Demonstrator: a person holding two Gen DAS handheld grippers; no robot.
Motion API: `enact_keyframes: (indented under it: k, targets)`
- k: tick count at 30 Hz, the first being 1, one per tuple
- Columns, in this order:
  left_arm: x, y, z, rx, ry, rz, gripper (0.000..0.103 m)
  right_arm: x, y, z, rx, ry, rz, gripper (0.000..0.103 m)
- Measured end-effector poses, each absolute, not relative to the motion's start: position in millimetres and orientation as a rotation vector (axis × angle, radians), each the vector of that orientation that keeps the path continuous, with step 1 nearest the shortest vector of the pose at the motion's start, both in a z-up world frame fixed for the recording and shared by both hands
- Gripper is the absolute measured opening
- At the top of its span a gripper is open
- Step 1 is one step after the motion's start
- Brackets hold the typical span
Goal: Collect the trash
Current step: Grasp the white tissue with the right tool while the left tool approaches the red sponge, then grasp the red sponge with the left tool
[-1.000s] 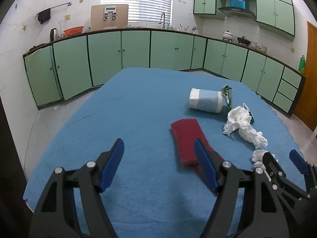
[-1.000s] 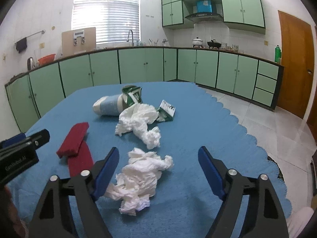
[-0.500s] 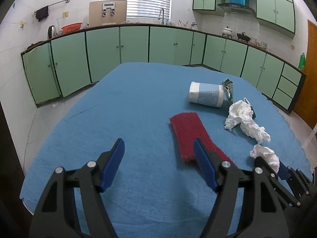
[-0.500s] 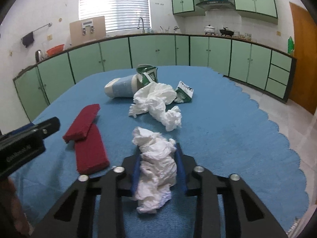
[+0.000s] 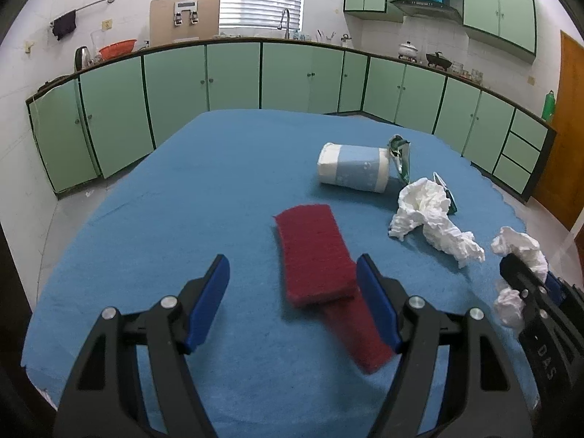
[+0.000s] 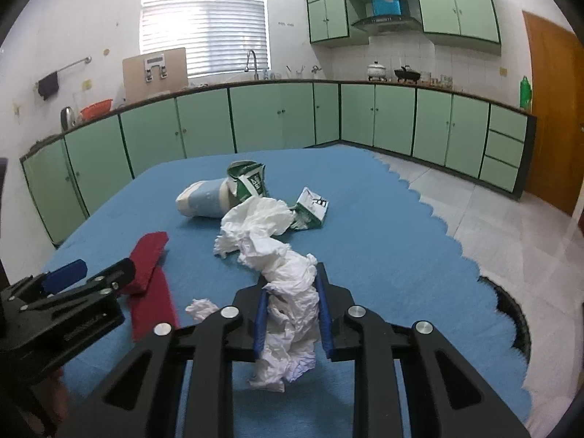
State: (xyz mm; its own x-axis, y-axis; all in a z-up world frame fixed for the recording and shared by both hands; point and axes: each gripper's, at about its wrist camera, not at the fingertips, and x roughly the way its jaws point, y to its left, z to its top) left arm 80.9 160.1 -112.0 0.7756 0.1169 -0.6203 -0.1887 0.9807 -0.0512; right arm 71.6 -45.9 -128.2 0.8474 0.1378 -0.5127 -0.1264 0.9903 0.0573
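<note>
My right gripper [image 6: 292, 284] is shut on a crumpled white tissue [image 6: 292, 314] and holds it above the blue tablecloth [image 6: 383, 241]; it also shows in the left wrist view [image 5: 520, 248]. A second crumpled tissue [image 6: 255, 226] lies beyond it, next to two torn green cartons [image 6: 250, 180] [image 6: 310, 210]. A small tissue scrap [image 6: 200, 308] lies on the cloth. My left gripper [image 5: 292, 303] is open and empty, low over the cloth by two red cloths [image 5: 314, 252].
A white and blue roll pack [image 5: 352, 171] lies on its side behind the red cloths. The table's scalloped right edge [image 6: 471, 259] drops to a tiled floor. Green cabinets [image 5: 204, 76] line the far walls.
My right gripper closed on the near tissue and lifted it off the cloth. A small scrap stayed behind. The left gripper stayed open and shifted only slightly.
</note>
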Motion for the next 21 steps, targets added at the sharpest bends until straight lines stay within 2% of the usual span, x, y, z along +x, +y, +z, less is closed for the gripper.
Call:
enact_keyframes:
  k: [9,12,15,21]
  targets:
    - [97,152,-126,-0.124,0.722,0.162,0.07,79,-51,-139,0.027,0.573,0.143,0.023]
    - [98,150,-128,-0.133,0.727,0.15,0.062,80,-51,-142,0.029,0.581,0.145,0.023]
    - [99,146,-128,-0.141,0.727,0.115,0.046,81,-50,-144,0.03,0.59,0.149,0.023]
    - [95,145,-124,-0.157,0.705,0.124,0.044,80,-52,-141,0.018,0.577,0.151,0.023]
